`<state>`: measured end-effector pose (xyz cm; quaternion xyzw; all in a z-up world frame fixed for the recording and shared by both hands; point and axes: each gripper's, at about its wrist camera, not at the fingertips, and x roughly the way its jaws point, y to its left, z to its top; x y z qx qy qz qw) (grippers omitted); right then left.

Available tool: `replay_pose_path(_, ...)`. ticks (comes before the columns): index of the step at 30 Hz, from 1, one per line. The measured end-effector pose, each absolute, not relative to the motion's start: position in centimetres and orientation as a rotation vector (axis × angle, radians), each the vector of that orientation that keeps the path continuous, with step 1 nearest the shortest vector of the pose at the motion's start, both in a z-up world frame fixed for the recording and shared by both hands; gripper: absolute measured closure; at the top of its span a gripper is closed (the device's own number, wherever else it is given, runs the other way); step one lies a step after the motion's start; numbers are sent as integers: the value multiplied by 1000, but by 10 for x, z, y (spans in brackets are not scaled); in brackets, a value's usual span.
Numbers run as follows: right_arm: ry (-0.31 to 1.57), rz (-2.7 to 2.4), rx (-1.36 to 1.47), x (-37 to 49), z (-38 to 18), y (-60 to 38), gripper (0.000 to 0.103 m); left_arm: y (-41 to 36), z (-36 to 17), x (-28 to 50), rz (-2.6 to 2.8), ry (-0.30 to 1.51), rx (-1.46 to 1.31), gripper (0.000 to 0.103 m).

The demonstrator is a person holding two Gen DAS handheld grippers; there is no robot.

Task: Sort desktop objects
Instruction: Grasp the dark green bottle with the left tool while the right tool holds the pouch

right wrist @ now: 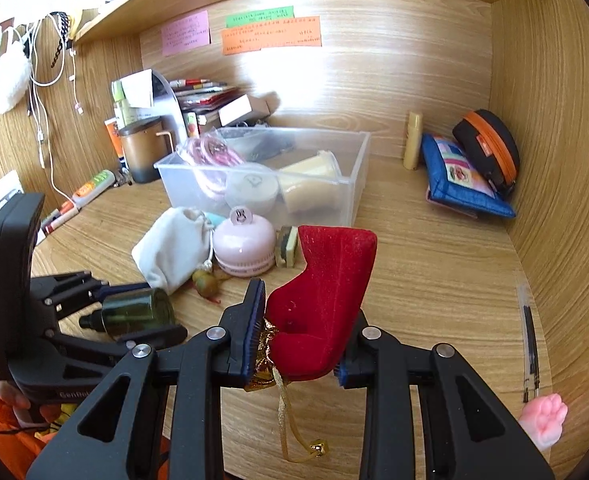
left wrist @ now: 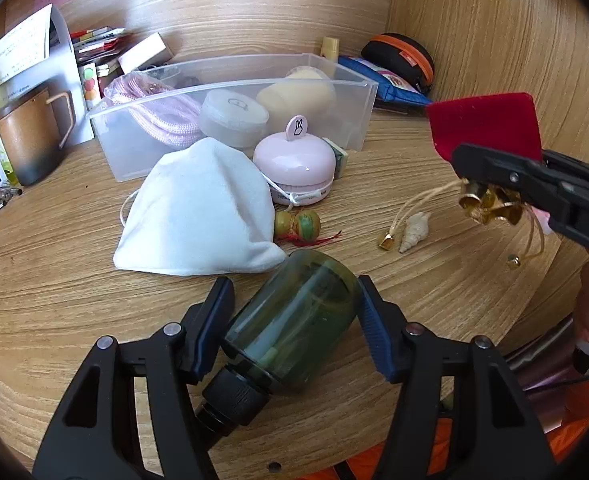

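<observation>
Desktop objects lie spread over the wooden desk [left wrist: 434,292], and I go from its left edge to its right. At the left edge a brown mug [left wrist: 30,132] stands upright. Next comes the clear plastic bin [left wrist: 358,92], near the back edge, with a pink cord [left wrist: 162,116], a round white case [left wrist: 234,116] and a cream-coloured thing [left wrist: 298,94] inside it. Just in front of the bin a white cloth pouch [left wrist: 202,212] lies touching a round pink box [left wrist: 294,168]. Nearer to the front edge a dark green bottle [left wrist: 294,316] lies on its side on the desk, cap toward the camera, between the fingers of the left gripper [left wrist: 294,320]; the jaws are apart, the right pad just at the glass and the left pad with a small gap. Right of the bottle a small shell charm [left wrist: 414,226] rests on the desk. Farther right, the right gripper [right wrist: 302,332] is lifted above the desk and clamps a red velvet stand [right wrist: 326,300] together with a gold ornament [right wrist: 262,360], whose cord hangs down. In the back right corner a blue pouch [right wrist: 462,180] and a black case with orange zipper [right wrist: 490,148] lean at the wall.
</observation>
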<state>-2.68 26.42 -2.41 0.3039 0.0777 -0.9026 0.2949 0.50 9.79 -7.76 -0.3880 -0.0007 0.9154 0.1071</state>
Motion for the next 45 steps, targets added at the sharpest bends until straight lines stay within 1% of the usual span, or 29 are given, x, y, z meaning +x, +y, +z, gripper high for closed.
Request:
replay_pose_path(6,193,-2401,757,-28,-12,257,77,94,-64,13,2717,7,-1090,43)
replay_pose_path(7,195,-2400,749,-28,-10,255,77,93,-61,14,2722,8,-1078,51)
replay_pose_path(9,195,-2395,734,-29,-7,251,77,91,-57,14,2706,-6,-1079,60)
replay_pose_path(14,198,-2385,720,-33,-3,245,77,87,-58,9,2710,6,-1093,60)
replay_pose_path(18,201,-2370,732,-36,-5,241,77,82,-67,6,2676,-45,-1131,59)
replay_pose_path(20,205,-2366,740,-36,-7,239,77,81,-68,7,2678,-34,-1131,57)
replay_pose_path(22,206,-2361,748,-37,-9,237,77,81,-72,6,2682,-17,-1152,53)
replay_pose_path(24,208,-2357,753,-37,-10,235,77,81,-79,7,2680,-7,-1179,51)
replay_pose_path(25,210,-2353,753,-36,-10,234,77,81,-79,10,2701,15,-1164,48)
replay_pose_path(30,220,-2335,751,-35,-10,229,76,77,-84,17,2760,58,-1146,46)
replay_pose_path(33,233,-2321,745,-33,-11,225,76,73,-86,22,2806,33,-1107,47)
replay_pose_path(35,239,-2313,746,-32,-11,223,76,71,-85,23,2827,27,-1107,58)
replay_pose_path(39,242,-2302,748,-32,-12,220,76,60,-81,20,2799,-60,-1113,58)
replay_pose_path(45,237,-2313,733,-34,-6,220,76,55,-68,23,2822,-57,-1068,59)
